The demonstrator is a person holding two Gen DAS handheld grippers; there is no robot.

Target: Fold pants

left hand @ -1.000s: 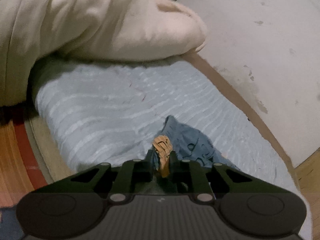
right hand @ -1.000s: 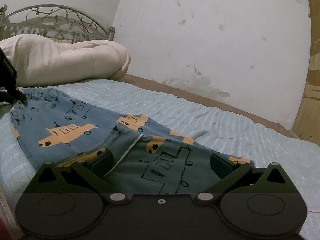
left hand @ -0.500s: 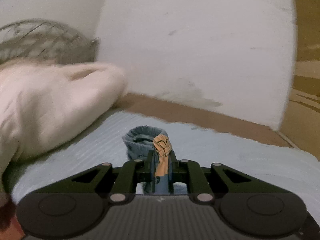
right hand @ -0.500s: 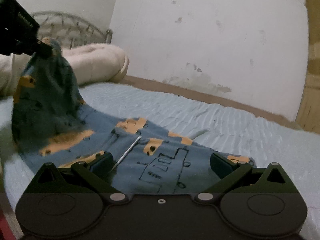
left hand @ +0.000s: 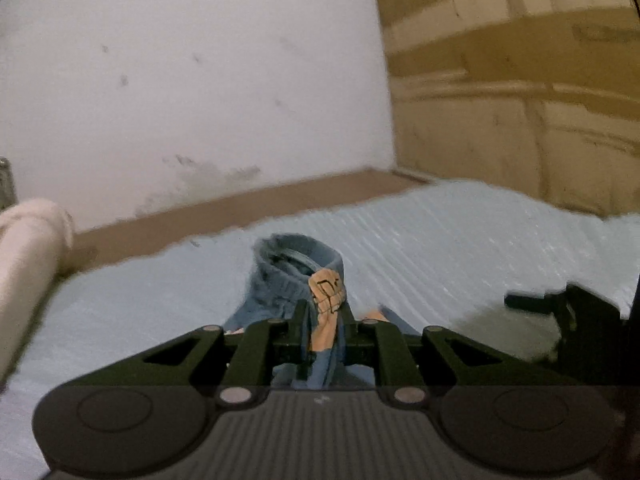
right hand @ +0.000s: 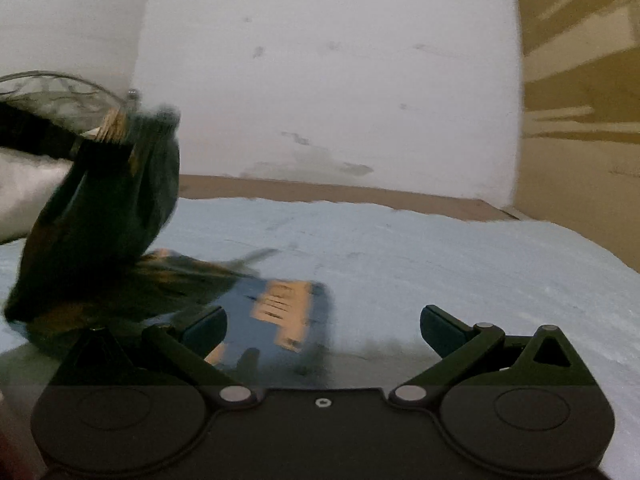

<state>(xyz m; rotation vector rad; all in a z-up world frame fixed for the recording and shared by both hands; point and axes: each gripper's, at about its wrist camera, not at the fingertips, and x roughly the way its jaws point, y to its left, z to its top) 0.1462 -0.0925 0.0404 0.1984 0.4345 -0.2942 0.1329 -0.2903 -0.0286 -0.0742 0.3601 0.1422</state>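
pinching a bunched blue fold of the pants [left hand: 298, 276] between our left gripper [left hand: 323, 322] fingers, we are holding it up above the pale blue bedsheet [left hand: 460, 240]. our right gripper [right hand: 323, 330] is spread wide, gripping nothing, with the rest of the pants lying just ahead of its left finger [right hand: 204, 322].

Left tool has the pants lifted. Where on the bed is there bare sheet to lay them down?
Bare sheet runs from the pants rightward, bordered by the brown strip under the wall and the wooden panel. The left is crowded: the left tool holds bunched fabric up, the duvet lies beyond. The right tool is open at the pants' near edge.
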